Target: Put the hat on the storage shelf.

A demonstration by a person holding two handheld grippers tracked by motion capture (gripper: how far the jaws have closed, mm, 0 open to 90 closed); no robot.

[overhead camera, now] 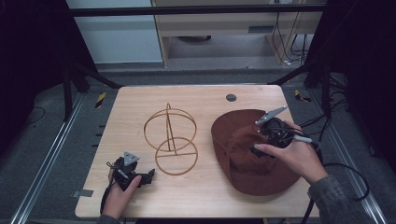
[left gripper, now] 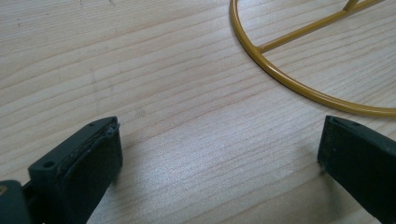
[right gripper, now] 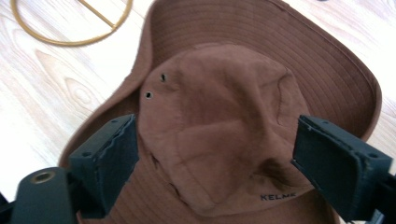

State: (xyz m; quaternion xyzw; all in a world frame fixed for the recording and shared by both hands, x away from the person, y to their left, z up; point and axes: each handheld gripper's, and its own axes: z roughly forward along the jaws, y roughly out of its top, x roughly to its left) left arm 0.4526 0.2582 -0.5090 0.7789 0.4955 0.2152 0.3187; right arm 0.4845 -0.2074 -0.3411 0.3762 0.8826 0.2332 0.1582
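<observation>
A brown bucket hat (overhead camera: 236, 140) lies crown up on the right side of the wooden table (overhead camera: 135, 105). My right gripper (overhead camera: 261, 138) hovers over its crown. In the right gripper view the crown (right gripper: 224, 93), with two small eyelets and a printed logo, lies below the wide-apart jaws of that gripper (right gripper: 215, 154), which is open and off the cloth. A gold wire stand (overhead camera: 170, 135) of rings stands mid-table. My left gripper (overhead camera: 148, 176) rests near the front edge, open (left gripper: 219, 154) with bare wood between its jaws, and the stand's base ring (left gripper: 280, 77) lies just beyond them.
A dark round grommet (overhead camera: 230, 97) sits in the table near its far edge. The gold ring (right gripper: 70, 39) appears at the top left of the right gripper view. Black frame legs and cables stand around the table on the grey floor.
</observation>
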